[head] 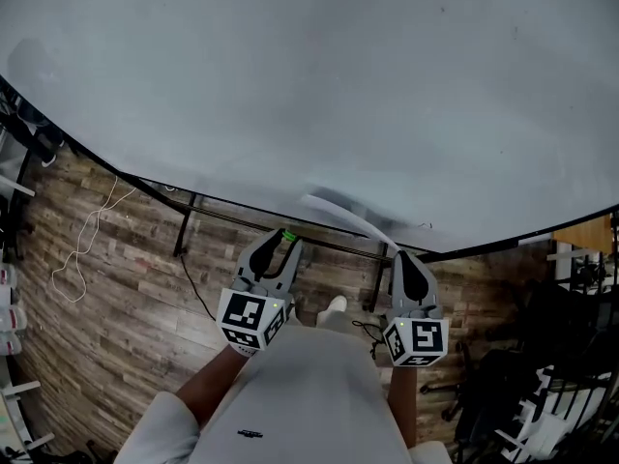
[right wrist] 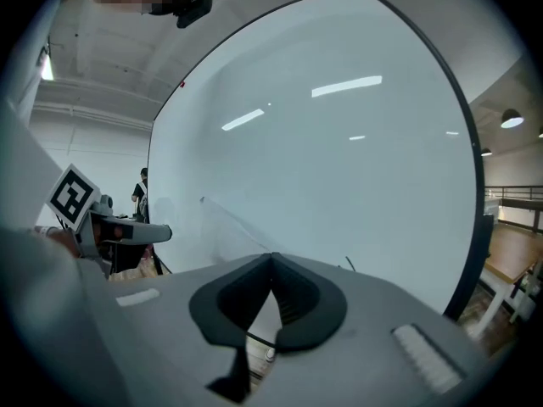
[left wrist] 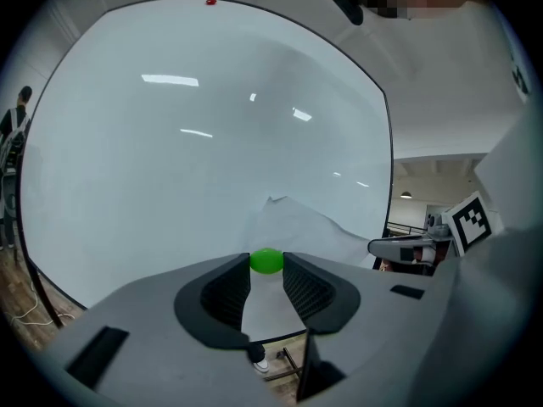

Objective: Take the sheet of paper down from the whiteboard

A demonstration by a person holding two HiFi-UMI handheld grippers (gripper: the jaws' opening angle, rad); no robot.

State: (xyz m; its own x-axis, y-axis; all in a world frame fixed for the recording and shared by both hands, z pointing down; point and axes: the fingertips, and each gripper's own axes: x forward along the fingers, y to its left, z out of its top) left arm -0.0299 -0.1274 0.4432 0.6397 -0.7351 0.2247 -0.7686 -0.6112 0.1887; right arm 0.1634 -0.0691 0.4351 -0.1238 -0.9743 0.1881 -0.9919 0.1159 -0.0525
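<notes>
The whiteboard (head: 309, 85) fills the upper head view. A white sheet of paper (head: 340, 211) stands curled off its lower edge. In the left gripper view the paper (left wrist: 297, 227) rises to a peak in front of the board. My left gripper (head: 286, 240) is shut on a small green magnet (left wrist: 266, 261), held just clear of the board. My right gripper (head: 399, 255) is shut, and the paper's edge (right wrist: 222, 214) runs straight into its closed tips. Each gripper shows in the other's view: the right gripper (left wrist: 386, 247), the left gripper (right wrist: 153, 232).
A small red magnet (left wrist: 210, 2) sits at the board's top edge. Below the board are its black stand bars (head: 184, 225), a wood floor with a loose white cable (head: 82, 249) at left, and dark chairs and racks (head: 542, 356) at right. A person (right wrist: 142, 195) stands far off.
</notes>
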